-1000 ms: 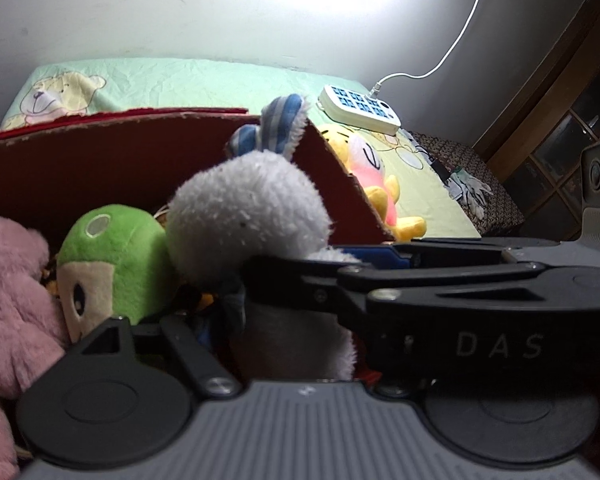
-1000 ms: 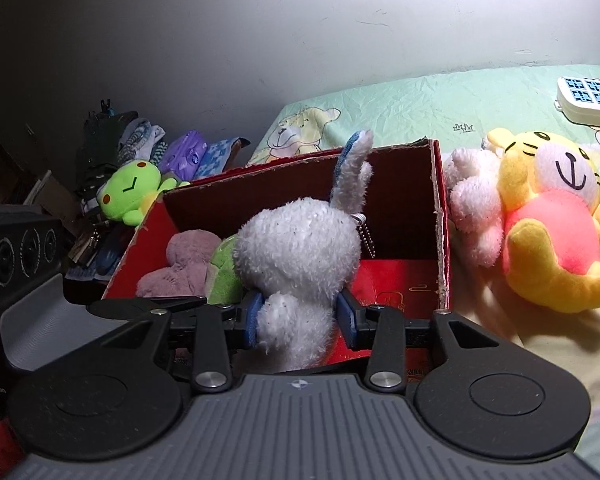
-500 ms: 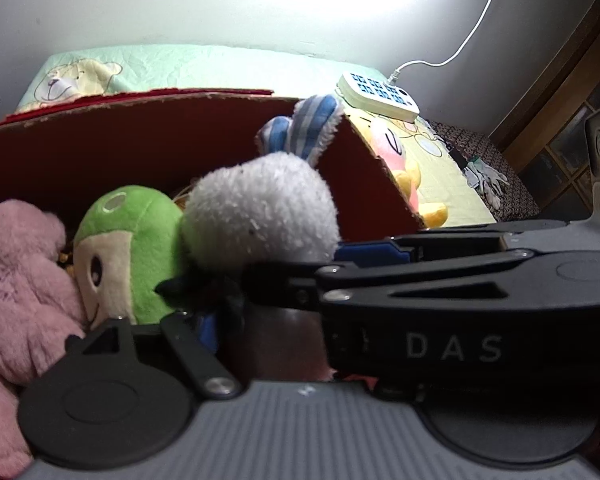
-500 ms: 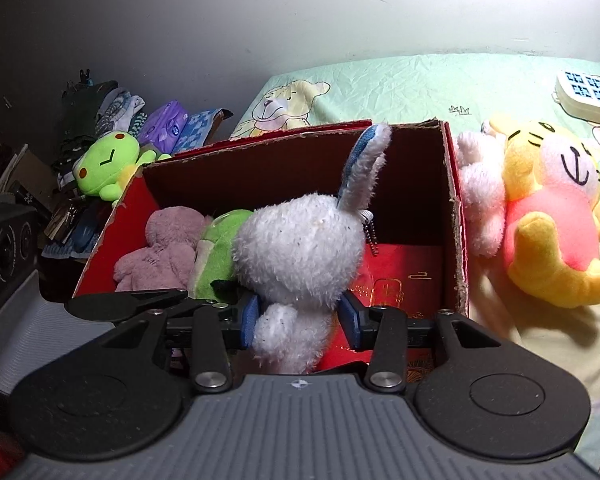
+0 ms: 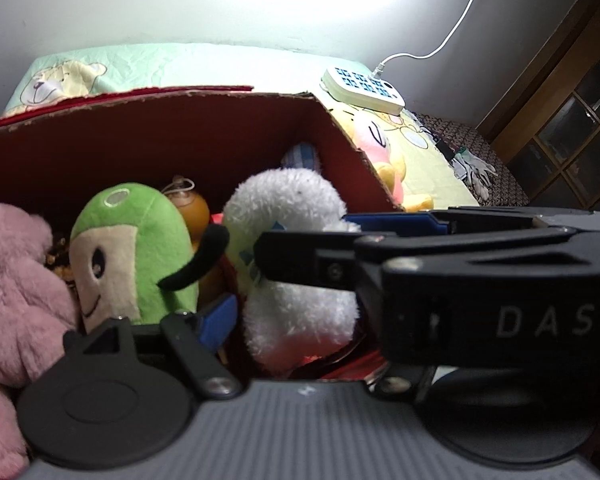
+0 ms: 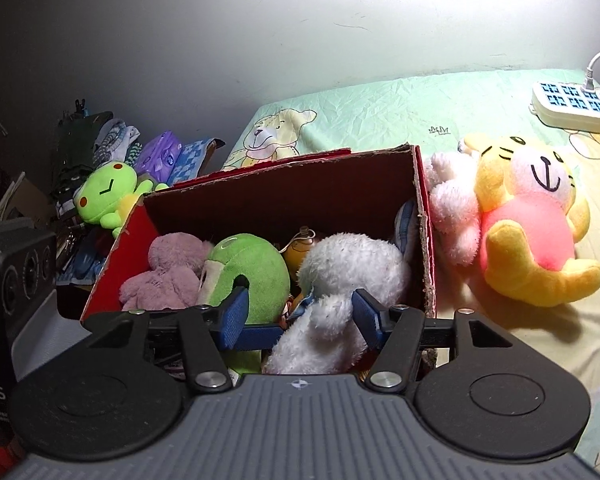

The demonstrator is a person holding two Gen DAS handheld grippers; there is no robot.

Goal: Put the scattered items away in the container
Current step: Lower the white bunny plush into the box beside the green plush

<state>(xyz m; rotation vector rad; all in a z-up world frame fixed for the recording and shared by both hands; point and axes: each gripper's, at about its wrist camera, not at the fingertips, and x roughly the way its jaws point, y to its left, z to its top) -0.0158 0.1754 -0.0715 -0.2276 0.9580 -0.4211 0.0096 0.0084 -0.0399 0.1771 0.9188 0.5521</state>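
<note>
White plush rabbit [image 6: 340,280]. Location: inside the red cardboard box [image 6: 284,196], toward its right-hand wall, head up, blue-lined ear against that wall, body resting low at the near end. Neighbours in the box: green plush [image 6: 252,268] touching it on the left; pink plush [image 6: 168,272] beyond that; a small orange toy [image 6: 300,248] behind, partly hidden.

Right gripper [image 6: 300,316]. State: jaws opening. The rabbit's lower body lies between the blue pads [image 6: 232,316]; the left pad stands clear of it with a visible gap, the right pad is at or just beside the fur, contact uncertain. Nothing appears gripped.

Left gripper [image 5: 228,316]. State: only one blue pad shows, low beside the green plush; the right gripper crosses in front of the rest. Whether it holds anything cannot be told.

Step in hand, as judged: release of the rabbit into the box, almost complete.

Next move, as judged: draw the right gripper up and back out of the box without snagging the fur, then reach for what lies outside.

Outstanding items: yellow and pink plush [image 6: 528,220] on the bed sheet [image 6: 380,108] just right of the box; small pale pink plush [image 6: 452,208] touching the box wall; lime green frog plush [image 6: 108,196] beyond the box's left corner.

Other: white power strip [image 6: 572,104], far right on the sheet.
</note>
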